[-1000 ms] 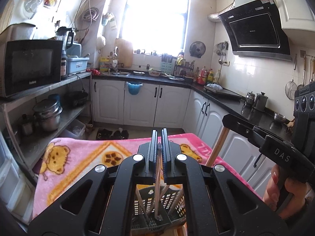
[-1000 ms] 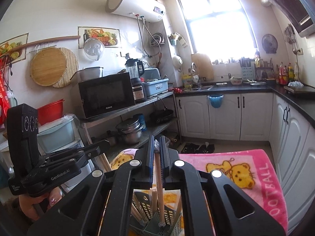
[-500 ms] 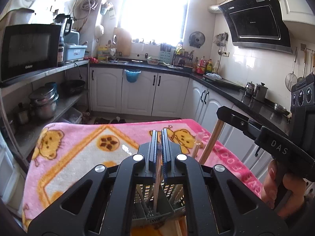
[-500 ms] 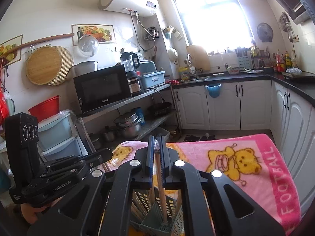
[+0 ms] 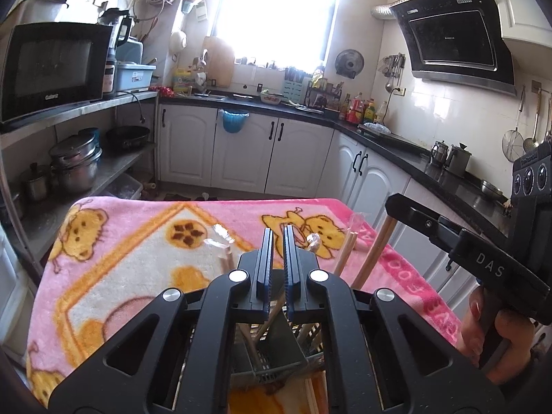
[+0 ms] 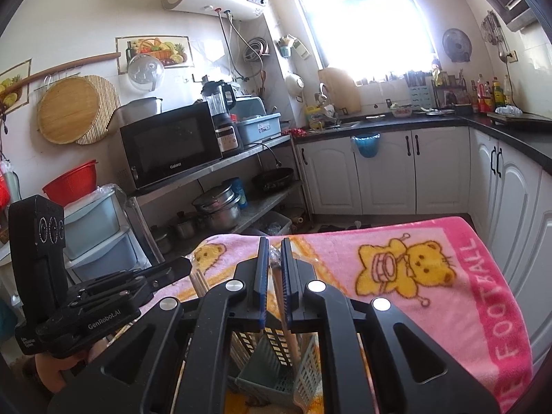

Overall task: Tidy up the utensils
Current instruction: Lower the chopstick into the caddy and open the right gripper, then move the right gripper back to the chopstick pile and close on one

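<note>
A grey-green slotted utensil basket [image 5: 276, 355] [image 6: 272, 362] stands on a pink bear blanket [image 5: 138, 258], right under both grippers. My left gripper [image 5: 278, 233] hovers over it with its jaws opening and nothing between them. A thin chopstick [image 5: 272, 314] leans loose in the basket below the left gripper. My right gripper [image 6: 275, 241] is also opening. A wooden handle [image 6: 281, 296] stands between its pads with a gap on the left side, its lower end in the basket. More chopsticks [image 5: 345, 252] and the same handle [image 5: 372, 258] rise from the basket.
A crumpled clear wrapper [image 5: 220, 238] lies on the blanket's middle. The blanket's far edge drops off toward white cabinets [image 5: 296, 158]. A steel shelf with a microwave [image 6: 169, 148] and pots [image 6: 217, 207] stands to the left. A hand [image 5: 500, 345] holds the right gripper's grip.
Both grippers have sunk toward the basket and their jaws have parted slightly. The left one's chopstick has slipped out into the basket. The right one's handle now stands loose.
</note>
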Demonstrator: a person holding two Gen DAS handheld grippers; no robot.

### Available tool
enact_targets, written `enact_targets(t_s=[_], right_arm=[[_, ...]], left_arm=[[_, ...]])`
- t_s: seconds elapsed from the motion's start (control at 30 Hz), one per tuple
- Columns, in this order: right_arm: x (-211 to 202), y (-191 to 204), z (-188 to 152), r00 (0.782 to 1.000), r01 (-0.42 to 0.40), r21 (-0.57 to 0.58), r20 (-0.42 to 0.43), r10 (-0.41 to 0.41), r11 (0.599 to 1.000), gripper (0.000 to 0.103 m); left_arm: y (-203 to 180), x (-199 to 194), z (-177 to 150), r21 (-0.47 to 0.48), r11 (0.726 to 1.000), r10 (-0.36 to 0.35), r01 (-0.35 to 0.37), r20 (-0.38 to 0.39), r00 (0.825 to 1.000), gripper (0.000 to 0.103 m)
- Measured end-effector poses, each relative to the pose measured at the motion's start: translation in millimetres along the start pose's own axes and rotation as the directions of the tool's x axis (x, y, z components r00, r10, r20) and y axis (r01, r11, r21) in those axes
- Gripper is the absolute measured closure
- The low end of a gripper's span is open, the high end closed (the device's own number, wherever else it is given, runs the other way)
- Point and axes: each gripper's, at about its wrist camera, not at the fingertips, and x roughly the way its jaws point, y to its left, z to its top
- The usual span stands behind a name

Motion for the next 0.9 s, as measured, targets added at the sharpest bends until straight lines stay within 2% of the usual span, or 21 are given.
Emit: enact_targets(t_s=[0.23, 0.37, 0.63, 0.7, 0.83, 0.9], right_arm=[[-9.9, -8.3, -8.5, 1.000, 0.026, 0.009, -0.015, -0.026, 1.000, 0.081], [-14.1, -11.7, -14.5, 0.999, 0.038, 0.007, -0.036, -0.038, 0.999, 0.076], [-21.3, -11.0, -25.9, 0.997, 0.044, -0.023, -0.066, -0.045, 0.999, 0.067], [-23.6, -10.2, -28.5, 0.996, 0.047, -0.033, -0.073, -0.049, 0.998, 0.065], [-29.4, -9.5, -31.7, 0.996, 0.047, -0.041, -0.074, -0.050, 0.998, 0.060], [-32.5, -8.9, -33.2, 0.996, 0.050, -0.042, -0.075, -0.053, 0.998, 0.057]], left_arm=[[3.5, -7.0, -5.0, -0.015, 1.000, 0.007, -0.007, -0.007, 1.000, 0.085], [3.2, -10.9, -7.1, -0.018, 1.000, 0.010, -0.010, -0.016, 1.000, 0.073], [3.3, -19.2, -11.3, -0.024, 0.999, 0.031, -0.032, -0.039, 0.999, 0.059], [3.6, -21.8, -12.6, -0.027, 0.999, 0.031, -0.032, -0.041, 0.999, 0.049], [2.6, -28.4, -16.7, -0.027, 0.999, 0.032, -0.033, -0.041, 0.999, 0.041], [2.6, -31.1, -18.8, -0.032, 0.999, 0.032, -0.033, -0.040, 0.999, 0.031]])
